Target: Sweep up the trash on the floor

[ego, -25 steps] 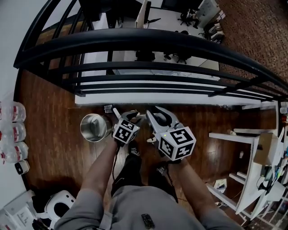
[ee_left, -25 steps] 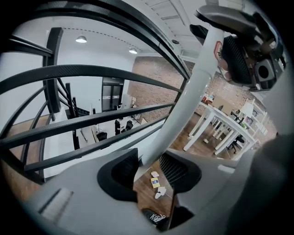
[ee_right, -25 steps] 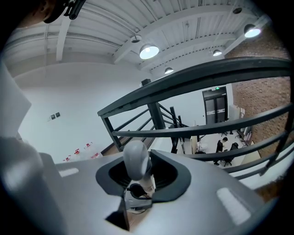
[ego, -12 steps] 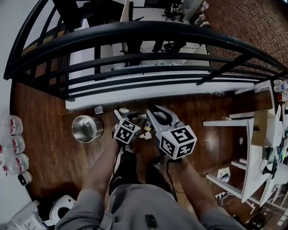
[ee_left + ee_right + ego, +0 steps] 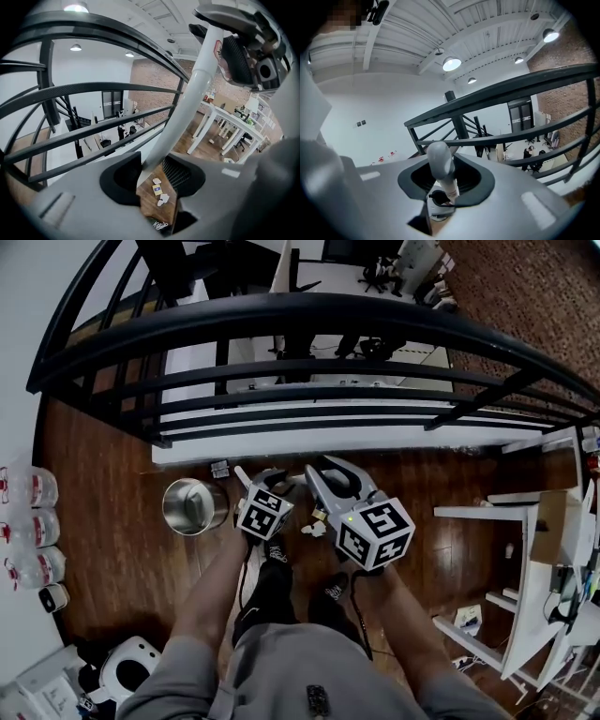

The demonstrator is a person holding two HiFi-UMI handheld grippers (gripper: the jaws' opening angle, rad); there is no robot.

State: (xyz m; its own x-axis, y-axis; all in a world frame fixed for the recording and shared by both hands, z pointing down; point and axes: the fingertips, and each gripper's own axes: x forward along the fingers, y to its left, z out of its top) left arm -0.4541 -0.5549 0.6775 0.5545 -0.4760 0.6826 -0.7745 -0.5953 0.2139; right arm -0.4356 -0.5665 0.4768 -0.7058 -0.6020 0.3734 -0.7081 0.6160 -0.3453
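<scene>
Trash [image 5: 157,189] lies on the dark wood floor [image 5: 112,521], which fills the lower half of the head view. A black railing [image 5: 281,315] curves across the top of that view, and a lower room shows through its bars. White desks [image 5: 487,521] stand at the right edge. The person stands facing the railing, both forearms stretched forward.

A round metal bin [image 5: 167,507] sits upright on the floor to the left of the hands, with a small box [image 5: 220,468] just beyond it near the foot of the railing. Bottles [image 5: 28,488] line the left wall, well apart from the bin.

A white pole [image 5: 192,93] slants from the right gripper [image 5: 325,465] down through the left gripper [image 5: 259,472]. The right gripper's jaws are closed on the pole just under its grey cap [image 5: 439,157], which stands up between them. The left gripper's jaws are spread wide. The pole passes between them close to one pad, and bare floor shows in the gap to the other pad, so they do not clamp it.

The trash is a few small pale scraps and a yellow card with a blue mark. They lie close together on the floor just in front of the person's feet, seen through the left gripper's gap beside the pole.
</scene>
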